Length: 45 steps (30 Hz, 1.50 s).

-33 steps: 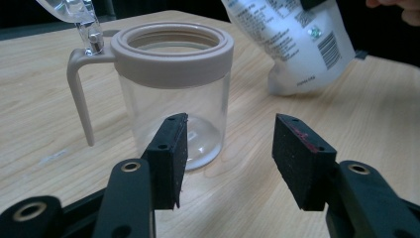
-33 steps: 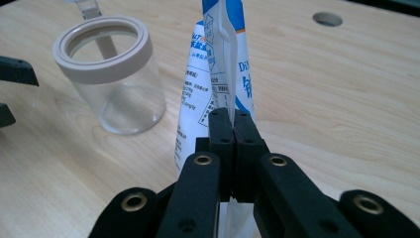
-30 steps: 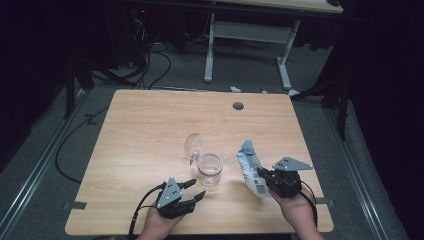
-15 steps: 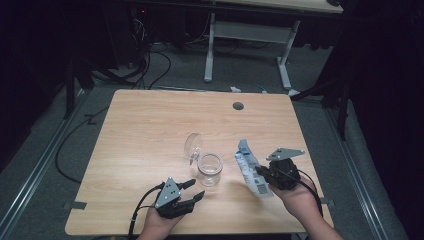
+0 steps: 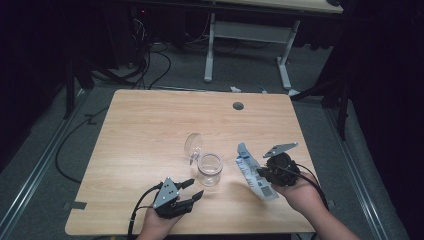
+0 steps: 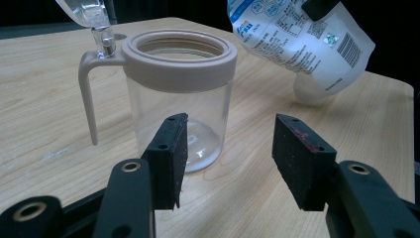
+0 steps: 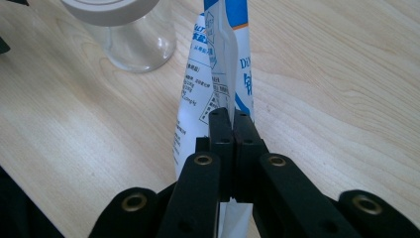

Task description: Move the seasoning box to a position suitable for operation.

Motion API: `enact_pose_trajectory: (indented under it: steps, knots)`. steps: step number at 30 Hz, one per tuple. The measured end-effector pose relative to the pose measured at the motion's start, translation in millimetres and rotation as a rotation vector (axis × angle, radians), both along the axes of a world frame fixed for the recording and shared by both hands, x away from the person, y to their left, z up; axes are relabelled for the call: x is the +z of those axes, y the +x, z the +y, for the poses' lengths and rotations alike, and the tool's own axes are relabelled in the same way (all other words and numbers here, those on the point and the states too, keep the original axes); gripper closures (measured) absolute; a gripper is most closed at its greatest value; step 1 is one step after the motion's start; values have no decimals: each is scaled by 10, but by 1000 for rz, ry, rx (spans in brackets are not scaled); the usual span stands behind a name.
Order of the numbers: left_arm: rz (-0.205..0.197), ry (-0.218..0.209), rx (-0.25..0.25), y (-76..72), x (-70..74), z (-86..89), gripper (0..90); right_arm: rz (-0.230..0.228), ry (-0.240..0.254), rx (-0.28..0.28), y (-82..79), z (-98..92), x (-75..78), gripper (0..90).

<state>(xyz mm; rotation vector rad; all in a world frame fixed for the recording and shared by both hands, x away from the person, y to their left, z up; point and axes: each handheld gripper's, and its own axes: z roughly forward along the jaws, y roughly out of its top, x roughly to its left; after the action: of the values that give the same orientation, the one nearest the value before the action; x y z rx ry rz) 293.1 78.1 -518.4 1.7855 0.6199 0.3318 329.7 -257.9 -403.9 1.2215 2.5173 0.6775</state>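
Two tongs: left tongs (image 6: 225,158) gape apart before the jar (image 6: 179,94), right tongs (image 7: 232,124) clamp the pouch (image 7: 225,49).

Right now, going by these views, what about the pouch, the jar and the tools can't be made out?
- Pouch: in the right gripper view its top runs off the upper edge; whether it is opened can't be told. The right tool covers its lower part.
- Pouch print: too small to read in the high view.
- Jar: its hinged clear lid is cut by the left gripper view's top edge.
- Jar contents: it looks empty, but clear glass leaves this unsure.
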Motion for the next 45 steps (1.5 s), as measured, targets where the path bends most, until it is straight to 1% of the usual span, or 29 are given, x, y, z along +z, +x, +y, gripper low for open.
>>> enact_pose_trajectory:
  steps: [5,6,15,18,19,21,26,27,28,29,30,38,39,40,41,45]
  knots:
    - [-2,-2,-1,-3,2,-3,483,31,-16,1,40,16,54,899]
    - [-3,-2,-1,-4,2,-3,483,45,-17,-2,49,22,67,899]
    - [-2,1,-2,-4,5,2,482,83,-59,10,88,55,143,899]
    - [-1,1,-2,-5,5,1,482,99,-64,10,98,54,149,899]
    - [-2,1,-2,-5,5,1,482,110,-65,7,105,51,154,899]
    - [-2,1,-2,-5,5,1,483,112,-65,11,110,48,154,899]
    - [-2,0,-1,-5,5,1,482,146,-68,6,138,56,171,899]
    - [-2,0,-1,-5,5,1,482,146,-68,6,138,56,171,899]
    - [-2,-1,-1,-5,4,0,482,163,-79,-4,140,67,180,899]
    - [-2,-1,-1,-5,4,0,483,163,-79,-4,140,67,180,899]
    - [-1,-1,-1,-5,4,-1,483,159,-85,9,149,63,178,899]
    - [-3,2,-2,-2,5,3,483,191,-128,18,165,78,181,899]
    - [-2,1,-2,-2,4,1,482,217,-132,-17,149,98,199,899]
    - [-3,2,-2,-3,3,0,482,217,-132,-17,149,98,199,899]
    - [-4,3,-2,-4,2,-1,482,202,-137,13,169,88,197,899]
    - [-5,7,-3,-3,0,-4,482,212,-149,20,180,104,230,899]
